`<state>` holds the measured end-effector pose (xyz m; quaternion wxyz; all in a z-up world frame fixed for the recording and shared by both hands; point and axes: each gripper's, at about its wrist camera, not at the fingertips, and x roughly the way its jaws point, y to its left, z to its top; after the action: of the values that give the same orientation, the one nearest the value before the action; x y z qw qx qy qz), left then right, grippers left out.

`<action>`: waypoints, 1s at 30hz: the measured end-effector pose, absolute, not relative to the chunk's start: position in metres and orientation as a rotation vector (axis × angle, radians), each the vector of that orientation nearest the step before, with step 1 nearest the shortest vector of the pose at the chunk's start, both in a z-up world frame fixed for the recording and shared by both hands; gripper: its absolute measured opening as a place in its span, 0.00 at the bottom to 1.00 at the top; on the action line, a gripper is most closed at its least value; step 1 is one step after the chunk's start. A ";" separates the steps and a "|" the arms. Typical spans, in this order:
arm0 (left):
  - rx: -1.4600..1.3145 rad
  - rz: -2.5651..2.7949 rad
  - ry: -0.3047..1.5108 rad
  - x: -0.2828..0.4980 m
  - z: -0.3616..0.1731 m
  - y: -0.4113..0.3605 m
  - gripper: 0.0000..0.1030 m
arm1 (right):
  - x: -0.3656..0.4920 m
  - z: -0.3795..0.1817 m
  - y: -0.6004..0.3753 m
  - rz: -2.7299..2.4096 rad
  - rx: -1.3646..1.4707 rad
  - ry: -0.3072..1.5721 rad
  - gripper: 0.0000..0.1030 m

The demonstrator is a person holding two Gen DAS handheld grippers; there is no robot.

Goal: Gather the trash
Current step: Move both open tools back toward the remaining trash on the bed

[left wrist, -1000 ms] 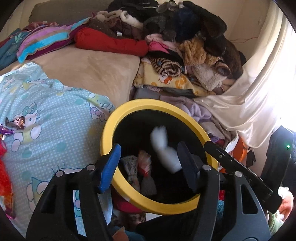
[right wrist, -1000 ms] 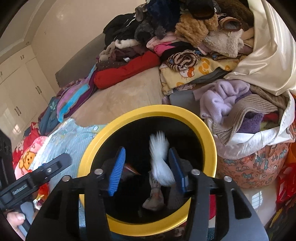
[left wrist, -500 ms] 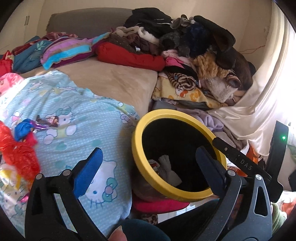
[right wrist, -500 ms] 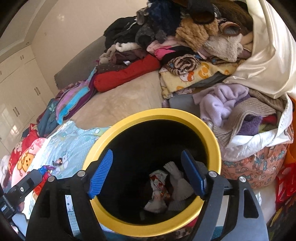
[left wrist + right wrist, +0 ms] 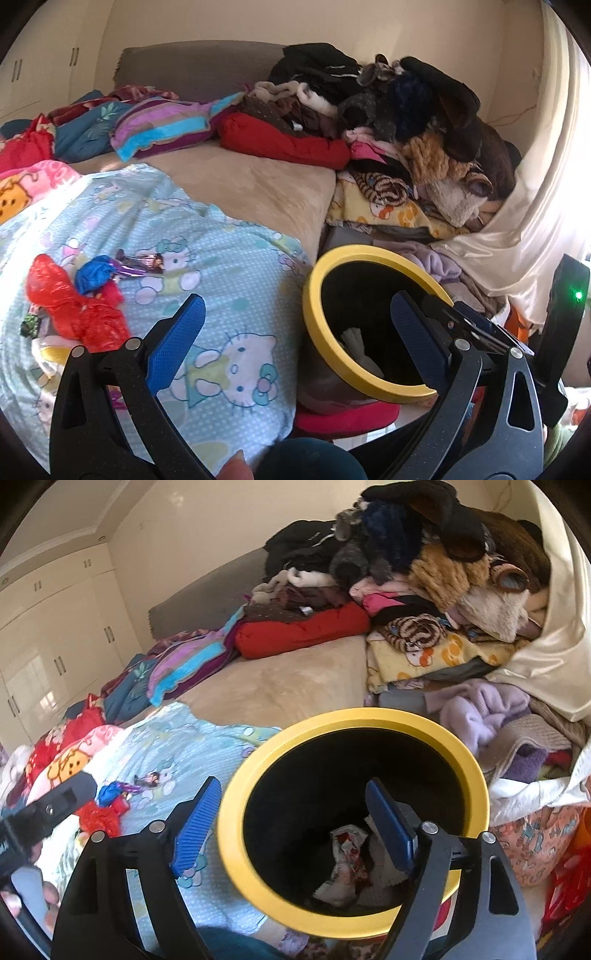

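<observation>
A black bin with a yellow rim (image 5: 369,253) (image 5: 351,716) stands against the bed's side. Crumpled white and printed trash (image 5: 345,864) lies at its bottom; the left wrist view shows only a white scrap (image 5: 354,338). On the light blue cartoon blanket lie a red plastic bag (image 5: 74,306) (image 5: 99,816), a blue crumpled piece (image 5: 94,273) (image 5: 109,794) and a purple wrapper (image 5: 136,264) (image 5: 147,779). My left gripper (image 5: 297,299) is open and empty, above the blanket's edge beside the bin. My right gripper (image 5: 291,782) hovers over the bin's near rim, its jaws opening, nothing between them.
A tall pile of clothes and plush blankets (image 5: 406,122) fills the bed's far right. A cream curtain (image 5: 535,206) hangs on the right. A patterned laundry basket (image 5: 532,845) stands right of the bin. White wardrobe doors (image 5: 55,646) line the left wall.
Both grippers opened and let white pieces of trash fall into the bin. Both then drew back and up; the left view swung left, so the trash on the blanket now shows.
</observation>
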<state>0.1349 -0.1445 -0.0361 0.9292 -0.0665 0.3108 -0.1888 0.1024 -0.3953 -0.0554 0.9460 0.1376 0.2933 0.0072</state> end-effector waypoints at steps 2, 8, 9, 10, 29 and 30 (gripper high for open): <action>-0.144 -0.376 0.632 0.134 -0.035 -0.138 0.89 | 0.102 -0.054 -0.390 0.028 0.272 0.596 0.76; -0.155 -0.347 0.620 0.132 -0.032 -0.121 0.89 | 0.099 -0.049 -0.372 0.073 0.249 0.589 0.77; -0.158 -0.341 0.618 0.132 -0.032 -0.118 0.89 | 0.098 -0.048 -0.369 0.080 0.243 0.587 0.77; -0.162 -0.335 0.617 0.132 -0.032 -0.114 0.89 | 0.097 -0.047 -0.367 0.087 0.240 0.586 0.77; -0.179 -0.217 0.566 0.129 -0.019 -0.058 0.89 | 0.087 -0.035 -0.312 0.216 0.164 0.578 0.81; -0.179 -0.209 0.564 0.130 -0.019 -0.054 0.89 | 0.087 -0.034 -0.308 0.225 0.158 0.579 0.81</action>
<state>0.1296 -0.0544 -0.0186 0.9512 -0.0879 0.2776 -0.1026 0.0867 -0.3082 -0.0337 0.9492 0.0774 0.2844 0.1105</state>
